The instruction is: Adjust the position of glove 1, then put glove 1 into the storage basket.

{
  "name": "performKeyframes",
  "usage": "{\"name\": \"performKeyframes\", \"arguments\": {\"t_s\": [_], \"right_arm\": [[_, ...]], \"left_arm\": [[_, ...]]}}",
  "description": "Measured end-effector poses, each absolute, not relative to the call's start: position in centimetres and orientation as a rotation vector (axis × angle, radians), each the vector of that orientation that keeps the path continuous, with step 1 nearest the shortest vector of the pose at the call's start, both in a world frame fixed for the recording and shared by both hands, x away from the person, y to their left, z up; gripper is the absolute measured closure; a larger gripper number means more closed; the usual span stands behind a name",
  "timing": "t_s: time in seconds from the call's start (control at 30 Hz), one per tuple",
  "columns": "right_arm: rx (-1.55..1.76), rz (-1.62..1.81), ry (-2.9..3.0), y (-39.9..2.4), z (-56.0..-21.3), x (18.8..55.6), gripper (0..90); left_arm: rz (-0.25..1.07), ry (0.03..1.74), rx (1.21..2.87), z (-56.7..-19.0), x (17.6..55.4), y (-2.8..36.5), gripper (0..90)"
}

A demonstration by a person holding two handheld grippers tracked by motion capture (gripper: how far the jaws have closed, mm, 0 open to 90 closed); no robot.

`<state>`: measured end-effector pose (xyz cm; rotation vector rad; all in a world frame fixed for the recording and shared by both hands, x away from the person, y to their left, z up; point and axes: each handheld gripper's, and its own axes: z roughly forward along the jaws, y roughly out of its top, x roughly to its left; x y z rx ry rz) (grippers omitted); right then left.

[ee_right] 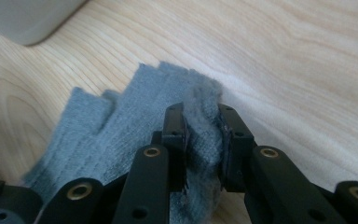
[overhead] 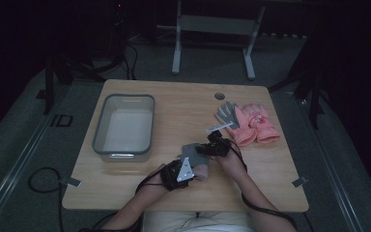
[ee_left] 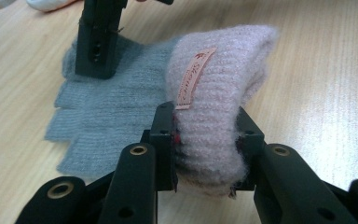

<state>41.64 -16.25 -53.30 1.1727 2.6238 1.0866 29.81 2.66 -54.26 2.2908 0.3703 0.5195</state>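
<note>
High view: wood table [overhead: 183, 104], dark room, grey carpet, desk frame [overhead: 212, 29] at 12. Tub [overhead: 124, 126] at 9 o'clock of table centre; spare gloves [overhead: 249, 123] at 2. Grey glove [overhead: 193, 153] lies near the front edge, between left gripper [overhead: 187, 170] and right gripper [overhead: 211, 146].

Left gripper view: left gripper [ee_left: 205, 140] clamps the glove's pink cuff [ee_left: 216, 100]; grey fingers spread flat at 10, the other gripper's jaw standing on them.

Right gripper view: right gripper [ee_right: 204, 140] pinches a bunched fold of glove [ee_right: 121, 126]; tub corner [ee_right: 23, 18] at 11.
</note>
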Motion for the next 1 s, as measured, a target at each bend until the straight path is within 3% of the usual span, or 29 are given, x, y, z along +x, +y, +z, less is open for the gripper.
{"name": "performKeyframes", "arguments": {"t_s": [0.53, 1.0], "right_arm": [[1.116, 1.225, 2.571, -15.0, -49.3, 41.7, 75.8], [1.007, 1.253, 2.554, -11.5, -45.5, 42.5, 75.8]], "left_arm": [[0.557, 0.355, 2.302, -49.8, 30.4, 5.1, 69.0], [0.617, 0.368, 2.316, -46.2, 30.9, 7.9, 69.5]]}}
